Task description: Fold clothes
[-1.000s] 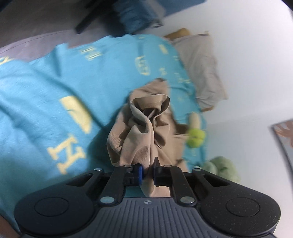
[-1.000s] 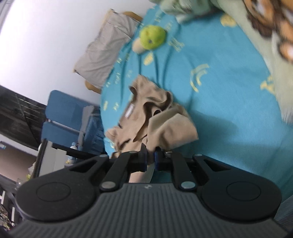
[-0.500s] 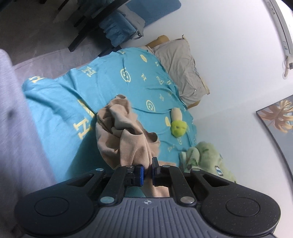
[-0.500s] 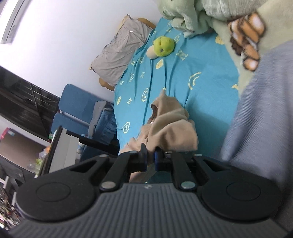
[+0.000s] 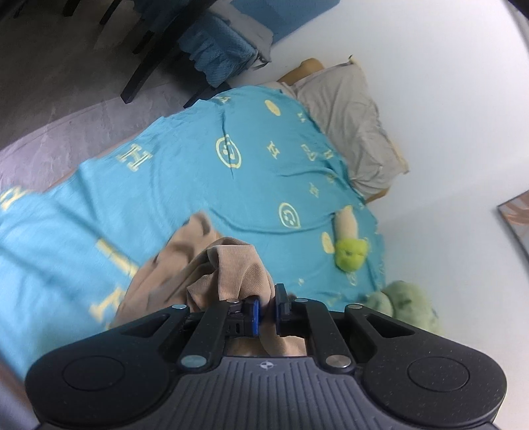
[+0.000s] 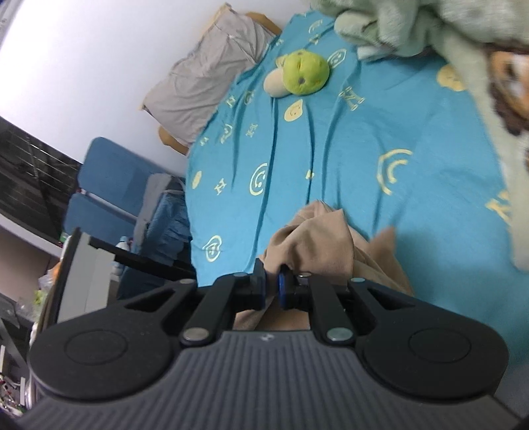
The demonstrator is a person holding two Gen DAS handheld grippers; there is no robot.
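Note:
A crumpled tan garment point(image 5: 228, 268) hangs bunched over the turquoise bedsheet point(image 5: 185, 178). My left gripper point(image 5: 267, 309) is shut on a fold of it, the cloth pinched between the blue pads. In the right wrist view the same tan garment point(image 6: 317, 241) is bunched up against my right gripper point(image 6: 272, 286), which is shut on another fold. Most of the garment's shape is hidden in the bunch and blurred by motion.
A grey pillow point(image 5: 350, 122) lies at the head of the bed by the white wall. A green plush toy point(image 6: 305, 72) rests on the sheet point(image 6: 380, 139), with a pale green plush blanket point(image 6: 413, 29) beside it. Blue chairs point(image 6: 109, 192) and a dark desk stand past the bed's edge.
Both grippers moved with the garment, which hung further out over the sheet and is now drawn in close at the fingers. The grey sleeve at both views' edges half a second ago is gone.

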